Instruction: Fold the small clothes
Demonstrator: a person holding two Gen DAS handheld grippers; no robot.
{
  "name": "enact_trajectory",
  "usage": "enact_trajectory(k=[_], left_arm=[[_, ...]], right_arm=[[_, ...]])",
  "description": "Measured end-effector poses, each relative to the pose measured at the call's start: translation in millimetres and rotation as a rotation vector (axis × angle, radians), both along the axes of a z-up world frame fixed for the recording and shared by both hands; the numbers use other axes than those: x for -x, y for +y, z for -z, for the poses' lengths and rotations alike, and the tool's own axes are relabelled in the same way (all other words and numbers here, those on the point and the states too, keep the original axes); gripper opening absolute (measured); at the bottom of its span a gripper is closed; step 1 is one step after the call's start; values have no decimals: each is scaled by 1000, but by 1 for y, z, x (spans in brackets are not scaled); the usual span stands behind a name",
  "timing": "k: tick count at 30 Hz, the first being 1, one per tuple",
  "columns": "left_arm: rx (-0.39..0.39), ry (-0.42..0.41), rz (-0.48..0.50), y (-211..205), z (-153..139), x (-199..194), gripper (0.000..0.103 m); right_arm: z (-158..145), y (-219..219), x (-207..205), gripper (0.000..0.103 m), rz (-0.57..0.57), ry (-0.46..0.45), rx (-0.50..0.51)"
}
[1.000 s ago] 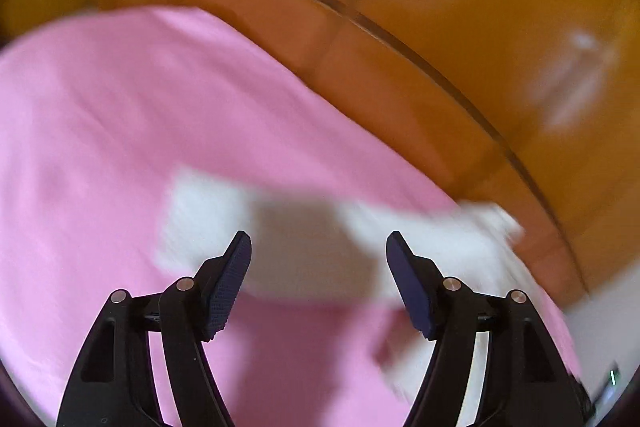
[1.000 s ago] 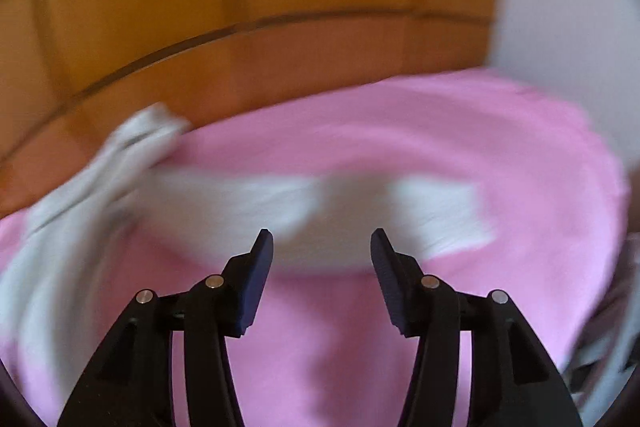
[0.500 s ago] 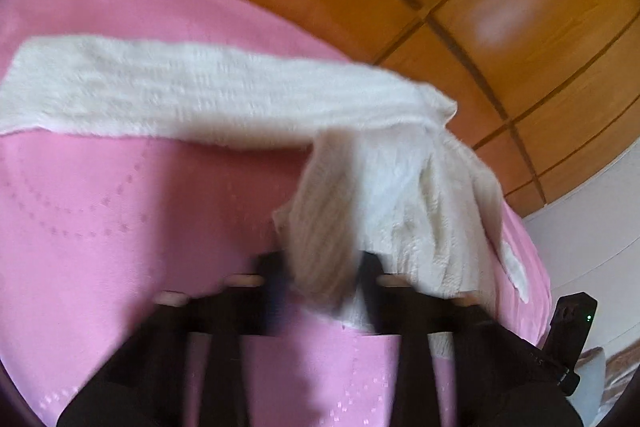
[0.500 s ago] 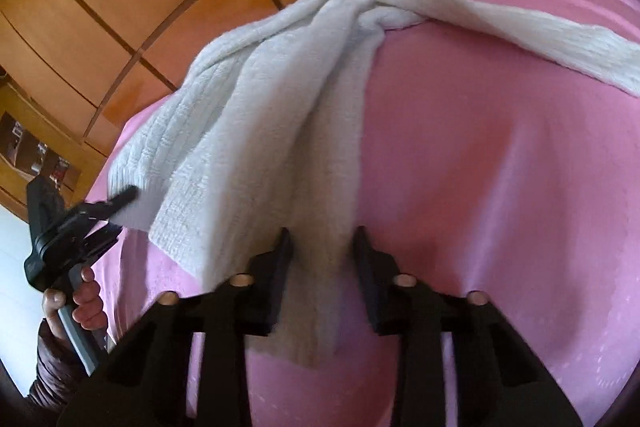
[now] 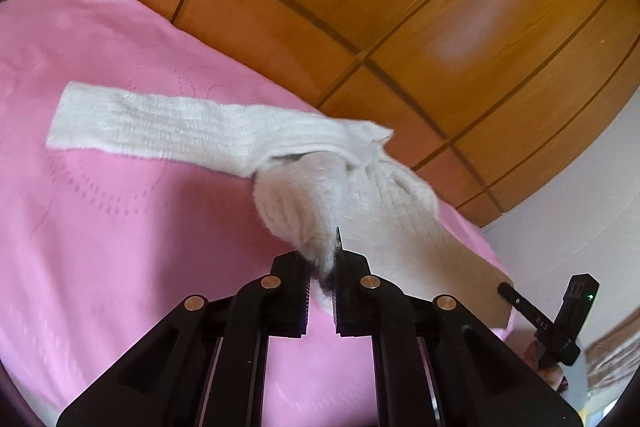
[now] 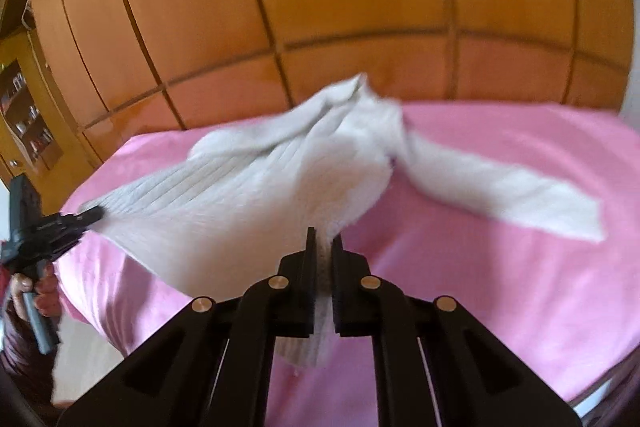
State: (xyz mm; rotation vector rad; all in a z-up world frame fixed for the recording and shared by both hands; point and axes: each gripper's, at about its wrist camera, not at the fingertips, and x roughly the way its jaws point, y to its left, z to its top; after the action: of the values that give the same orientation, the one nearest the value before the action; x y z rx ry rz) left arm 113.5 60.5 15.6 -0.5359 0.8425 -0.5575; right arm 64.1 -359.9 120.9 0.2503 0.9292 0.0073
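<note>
A small white knitted sweater [image 5: 304, 183] lies partly on a pink bedspread [image 5: 120, 227]. My left gripper [image 5: 322, 267] is shut on a bunched part of its hem and lifts it; one sleeve [image 5: 152, 127] stretches flat to the left. In the right wrist view my right gripper [image 6: 323, 255] is shut on another part of the sweater [image 6: 256, 195], whose body hangs stretched between both grippers, with a sleeve [image 6: 512, 195] trailing right on the bedspread [image 6: 480, 287]. Each gripper shows in the other's view, at the right edge of the left wrist view [image 5: 508, 289] and the left edge of the right wrist view [image 6: 96, 213].
A wooden panelled wall [image 5: 400, 7] stands behind the bed, also in the right wrist view [image 6: 320, 7]. A white wall [image 5: 580, 195] is at the right. A shelf with small items [image 6: 24, 115] sits at the far left. The bed edge drops off near the other gripper.
Both grippers went from open above the flat sweater to shut on its edge. They have since lifted the sweater's body off the bedspread.
</note>
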Motion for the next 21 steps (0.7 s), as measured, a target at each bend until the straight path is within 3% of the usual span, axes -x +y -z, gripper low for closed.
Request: enact_trajectory(k=[3, 7, 11, 13, 16, 17, 18, 19, 21], left_arm=[[21, 19, 21, 5, 0, 33, 7], [-36, 108, 72, -1, 29, 78, 7], [-96, 202, 106, -6, 63, 97, 8], [-79, 236, 89, -1, 68, 91, 13], [-176, 180, -23, 18, 58, 76, 38], [-234, 148, -88, 26, 53, 69, 56], [-275, 127, -137, 33, 49, 63, 63], [-334, 102, -215, 45, 46, 53, 67], [-432, 68, -322, 61, 43, 31, 67]], right_arm=[[-2, -7, 25, 5, -13, 40, 47], [41, -6, 58, 5, -20, 201, 73], [76, -9, 76, 5, 26, 304, 67], [80, -10, 76, 5, 41, 320, 77], [71, -9, 65, 9, 45, 285, 95], [69, -6, 64, 13, 53, 270, 105], [64, -5, 59, 20, 63, 245, 107], [62, -2, 61, 37, 64, 227, 104], [57, 5, 55, 39, 46, 196, 104]])
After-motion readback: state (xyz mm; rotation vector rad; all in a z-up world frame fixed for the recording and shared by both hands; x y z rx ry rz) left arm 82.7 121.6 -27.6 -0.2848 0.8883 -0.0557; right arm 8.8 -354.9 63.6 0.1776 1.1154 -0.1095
